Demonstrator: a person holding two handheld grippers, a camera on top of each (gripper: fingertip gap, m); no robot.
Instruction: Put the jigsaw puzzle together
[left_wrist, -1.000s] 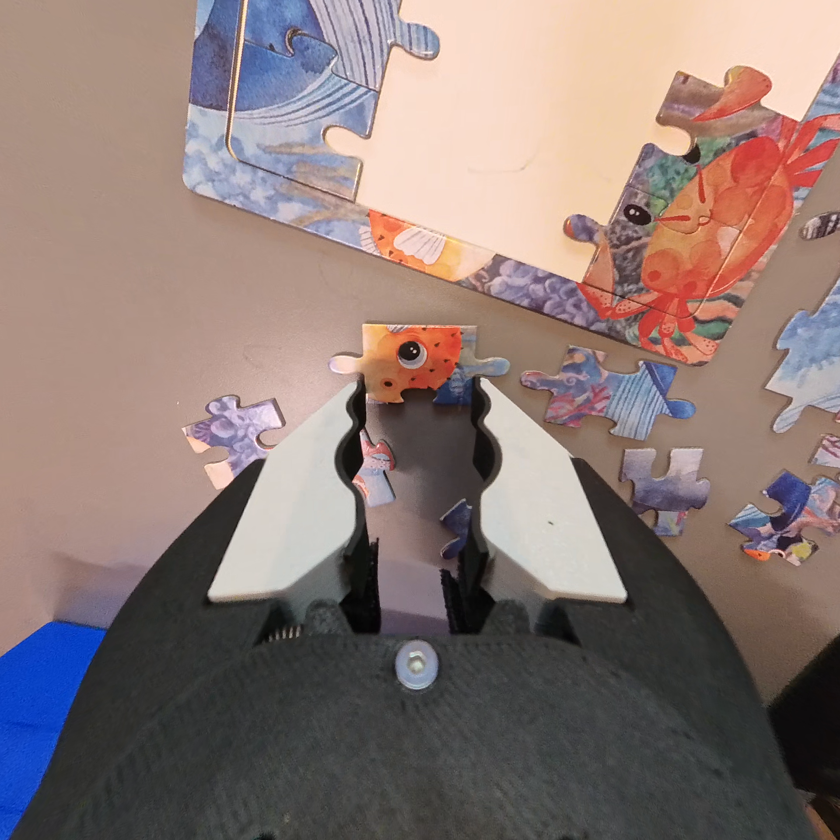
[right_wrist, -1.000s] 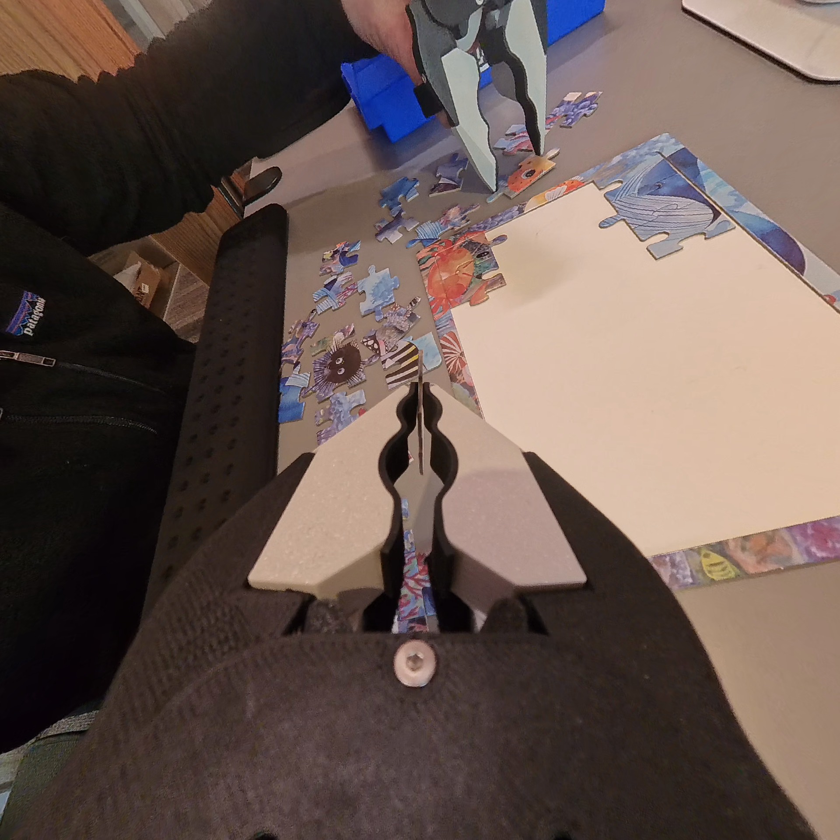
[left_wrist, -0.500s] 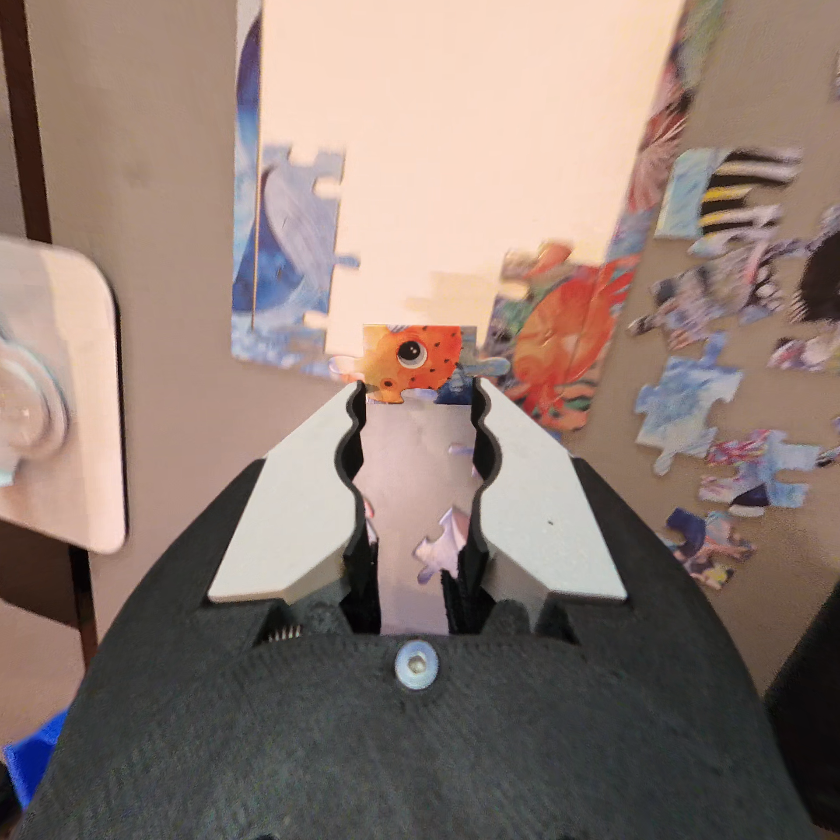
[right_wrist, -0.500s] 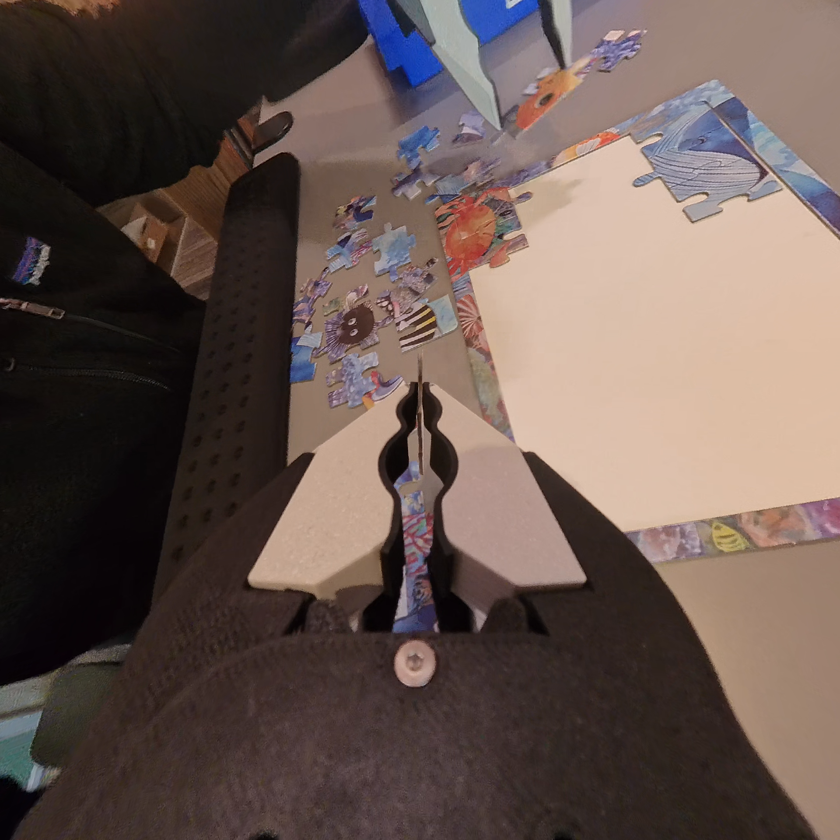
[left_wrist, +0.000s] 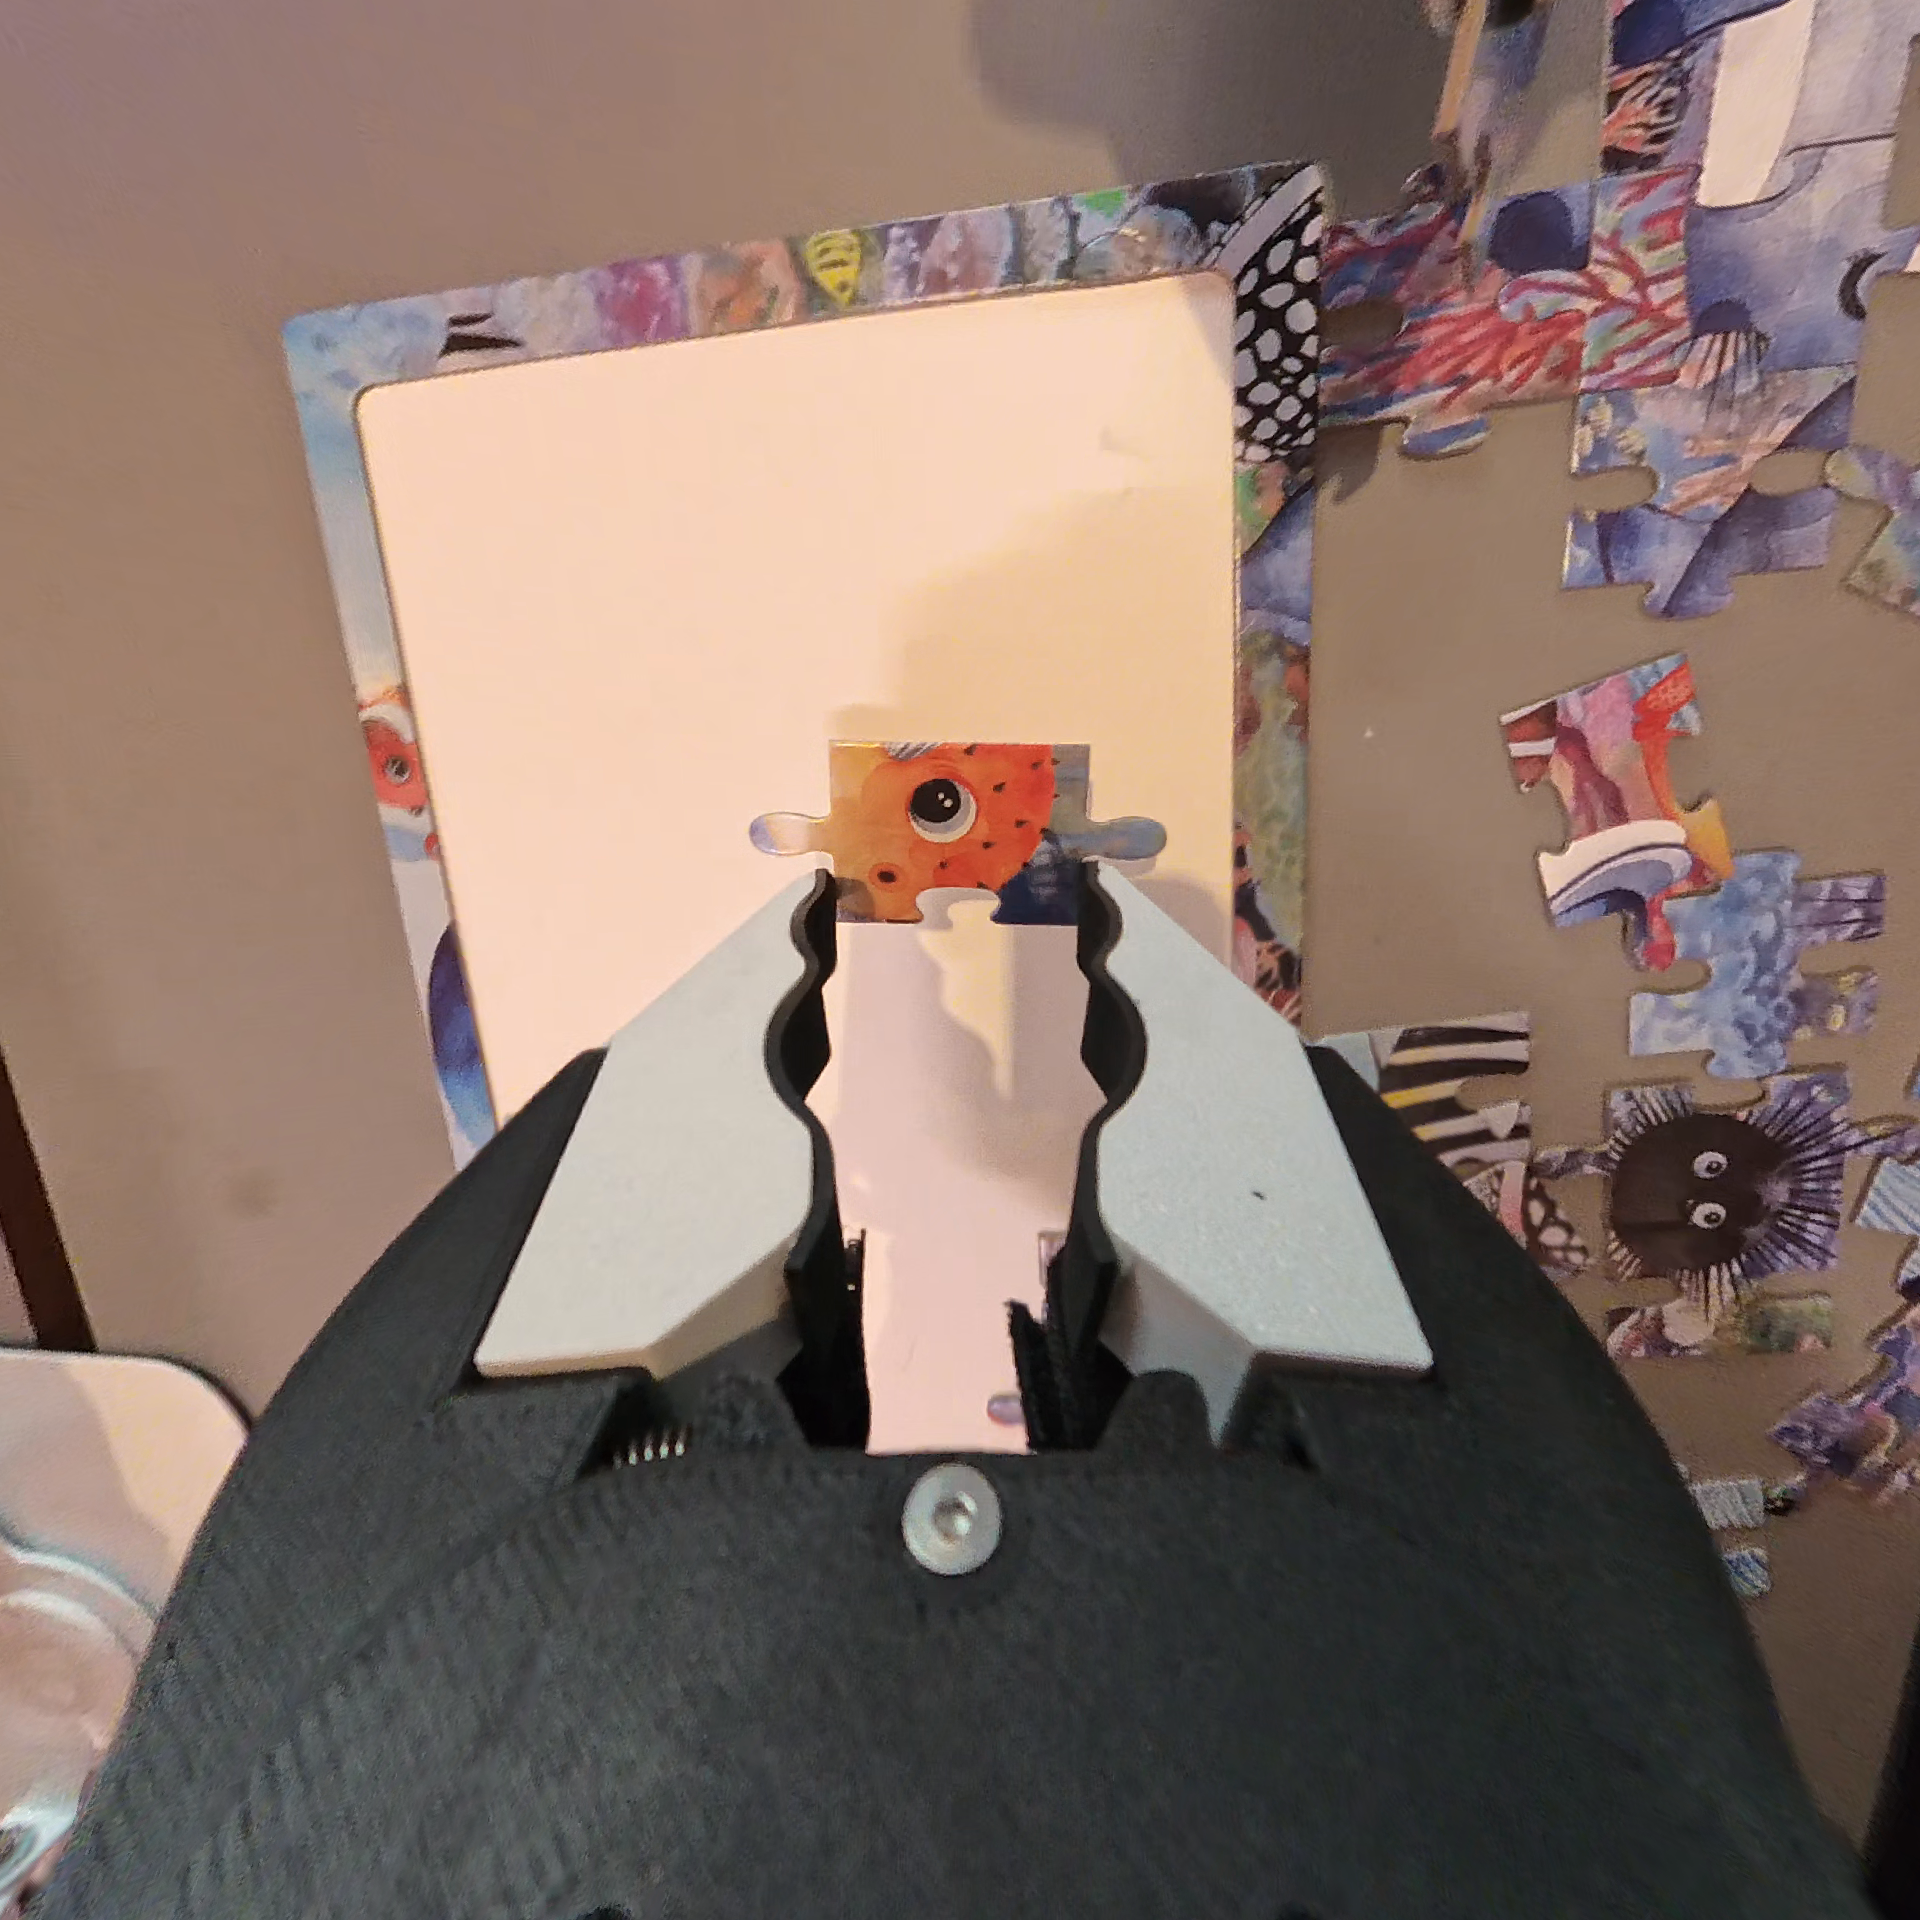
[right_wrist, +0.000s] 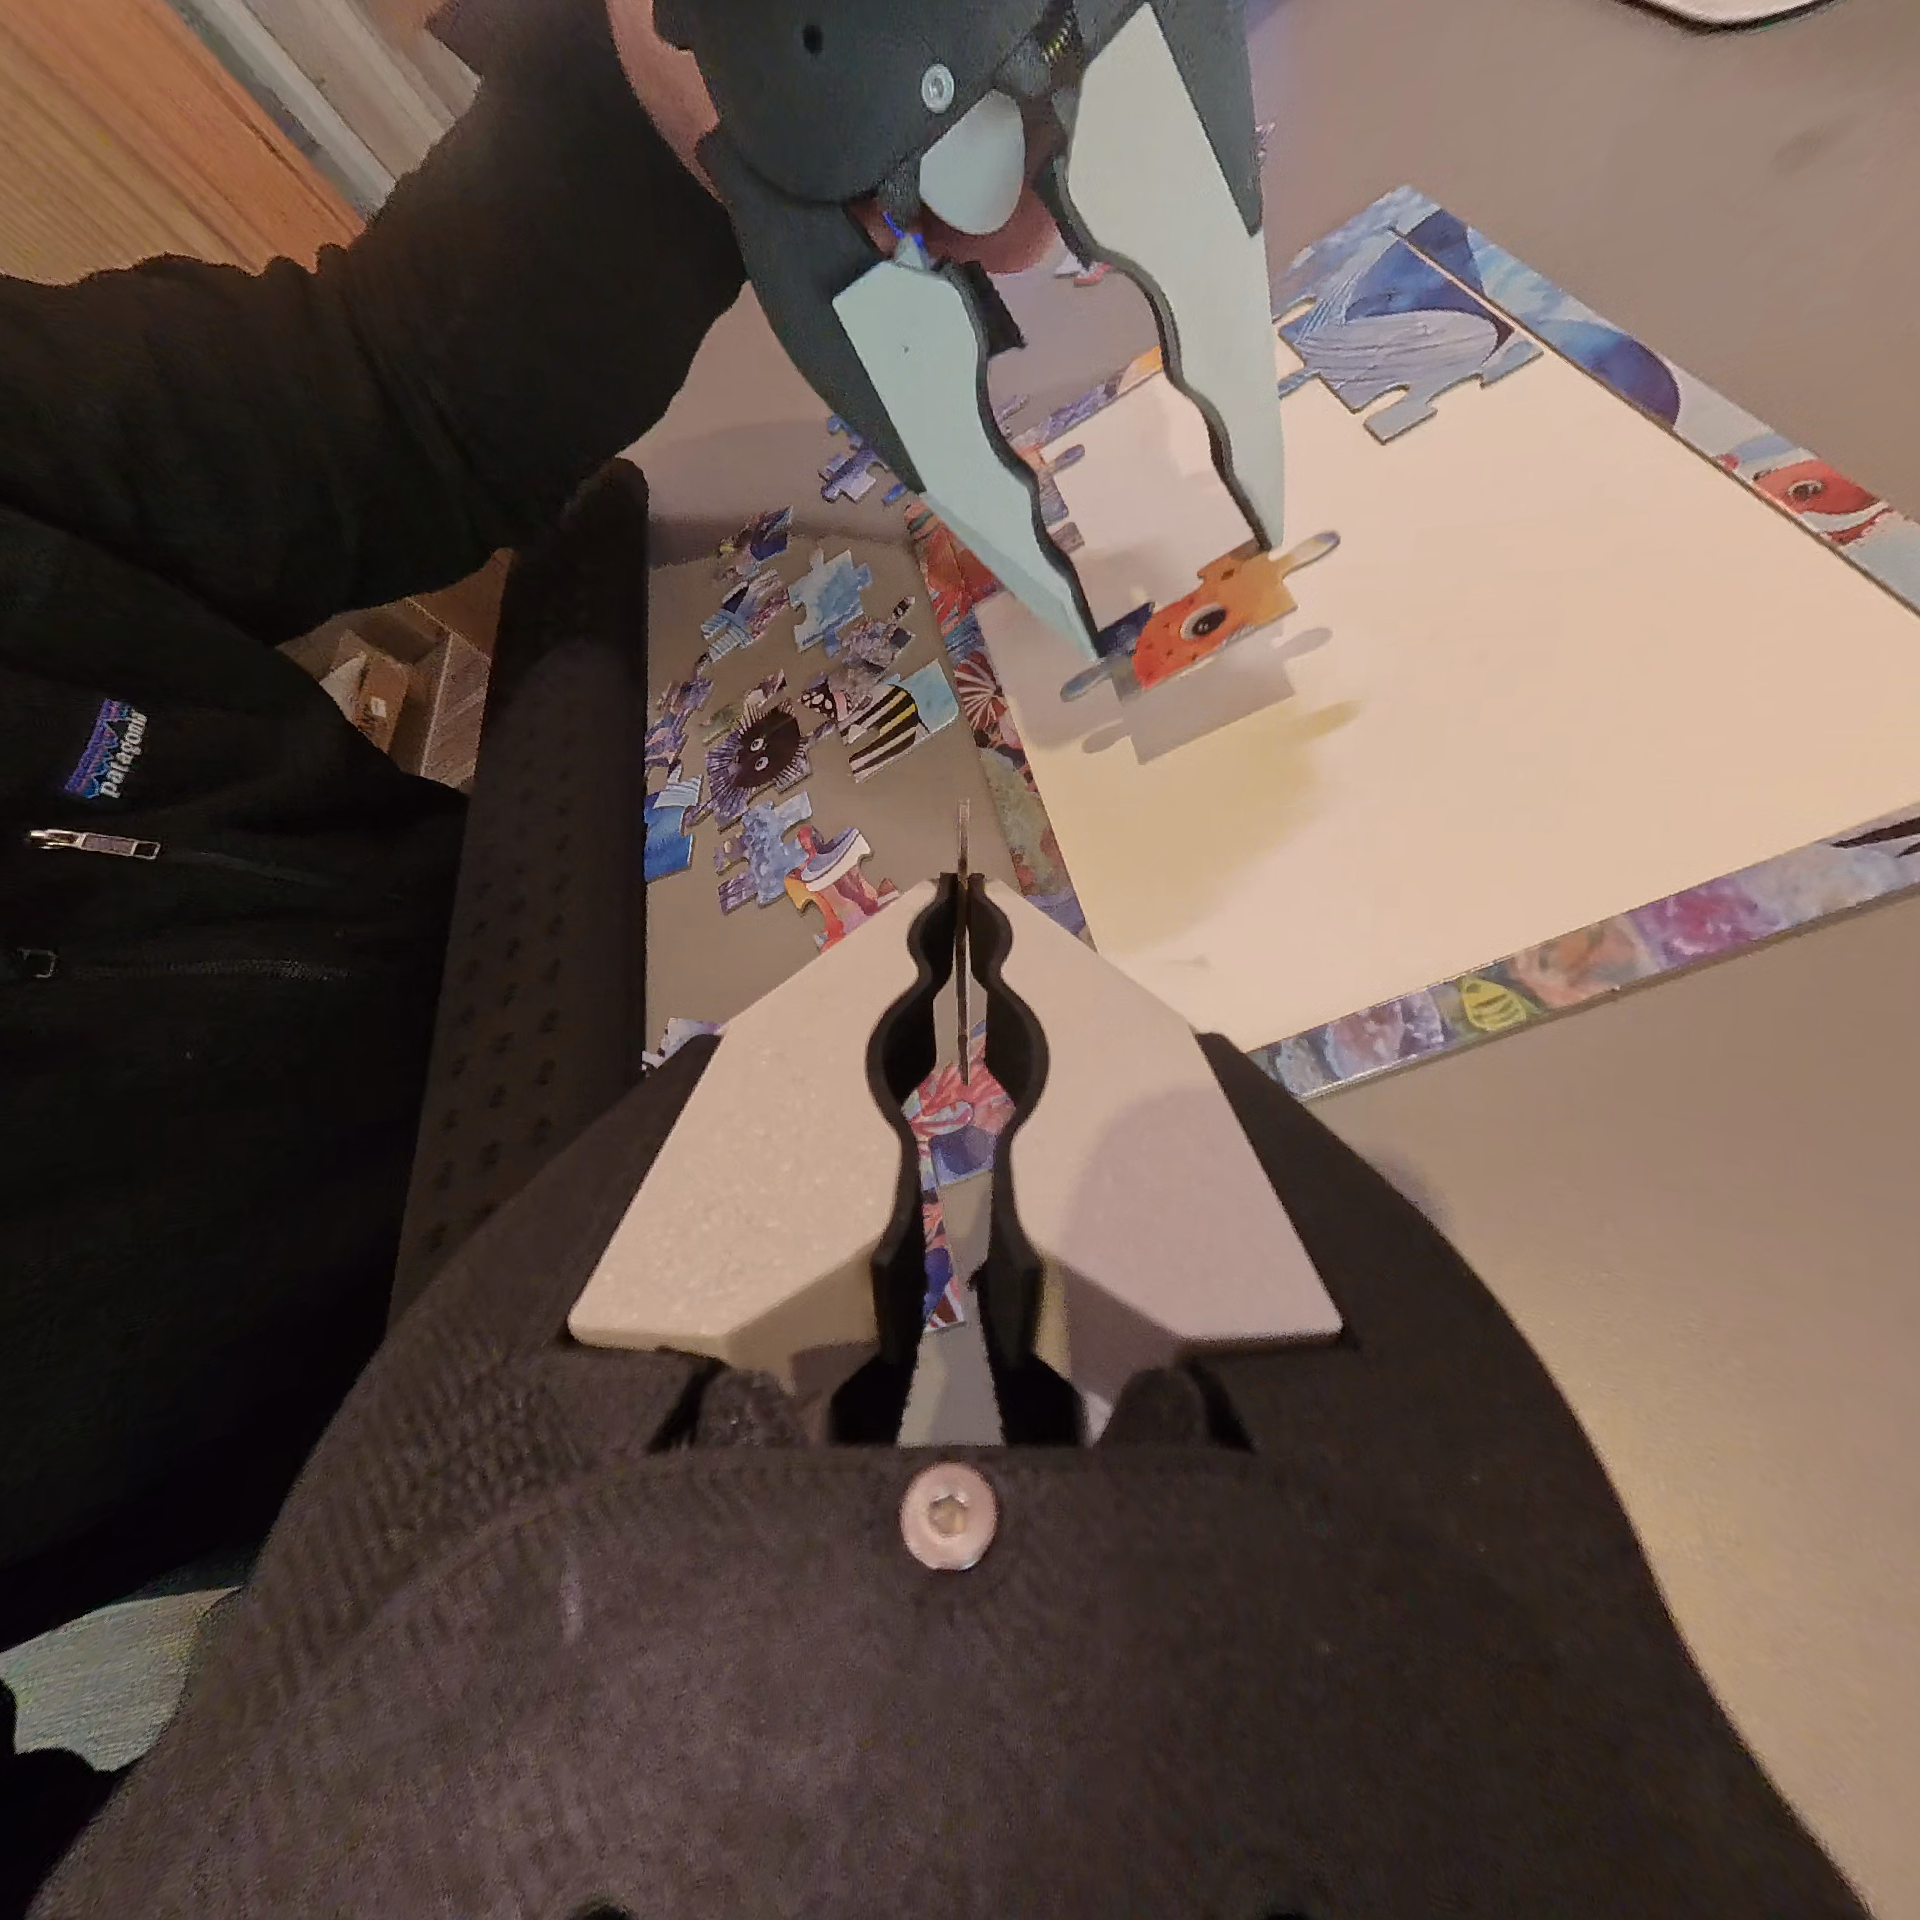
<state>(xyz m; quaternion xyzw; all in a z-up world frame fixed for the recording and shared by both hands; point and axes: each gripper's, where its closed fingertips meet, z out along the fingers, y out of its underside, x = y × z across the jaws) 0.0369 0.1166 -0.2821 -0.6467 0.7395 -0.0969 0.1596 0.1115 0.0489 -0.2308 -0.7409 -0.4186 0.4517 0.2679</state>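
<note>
Your left gripper (left_wrist: 958, 883) pinches the orange fish piece (left_wrist: 956, 829) by its side edges above the cream puzzle board (left_wrist: 727, 582), while your right gripper (right_wrist: 964, 894) is clamped on a thin piece (right_wrist: 963, 935) held edge-on over the board's near corner.
</note>
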